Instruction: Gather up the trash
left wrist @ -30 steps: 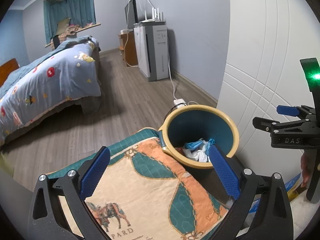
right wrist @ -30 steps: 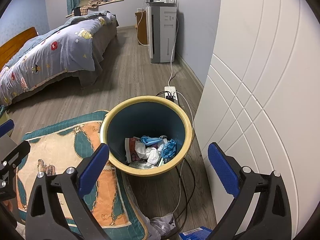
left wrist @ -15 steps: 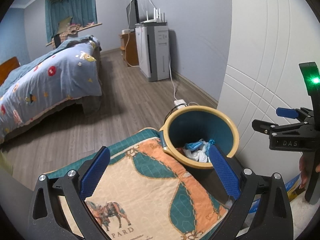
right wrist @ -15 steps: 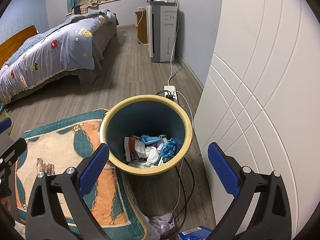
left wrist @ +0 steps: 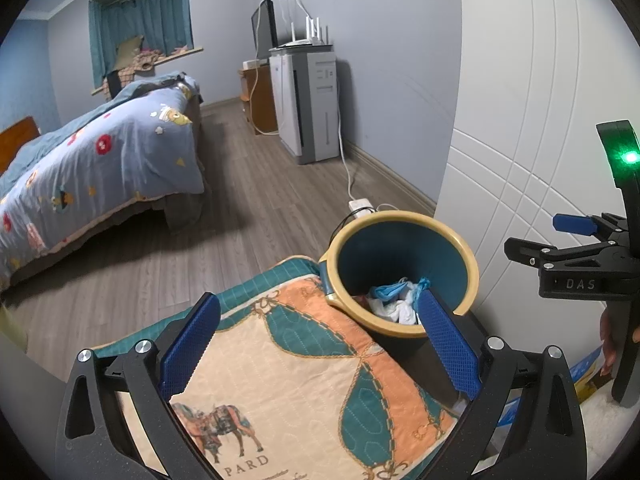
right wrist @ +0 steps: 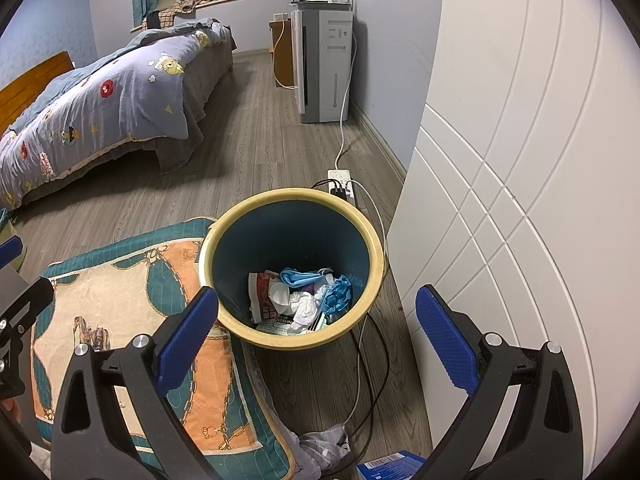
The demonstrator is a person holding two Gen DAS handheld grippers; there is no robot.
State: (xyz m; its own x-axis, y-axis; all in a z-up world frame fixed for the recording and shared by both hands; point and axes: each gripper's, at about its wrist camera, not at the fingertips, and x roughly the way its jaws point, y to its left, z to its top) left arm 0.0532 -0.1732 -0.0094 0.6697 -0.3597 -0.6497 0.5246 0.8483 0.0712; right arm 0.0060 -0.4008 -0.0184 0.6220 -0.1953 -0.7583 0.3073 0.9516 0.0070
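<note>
Both grippers empty above the trash bin; loose cables are the main hazard.

Risk, as I judge it: a reach toward the blue box [right wrist: 390, 467] at the bottom edge of the right view could snag the cables [right wrist: 370, 364] looping beside the bin [right wrist: 362, 220], tipping it and spilling the collected trash [right wrist: 298, 298] lying at its bottom, center frame. Pose: the right gripper [right wrist: 316, 338] hovers over the bin, tilted downward, fingers spread wide, holding nothing. The left gripper [left wrist: 320, 346] hangs over the patterned mat [left wrist: 292, 376], lower center, jaws likewise released and empty.
</note>
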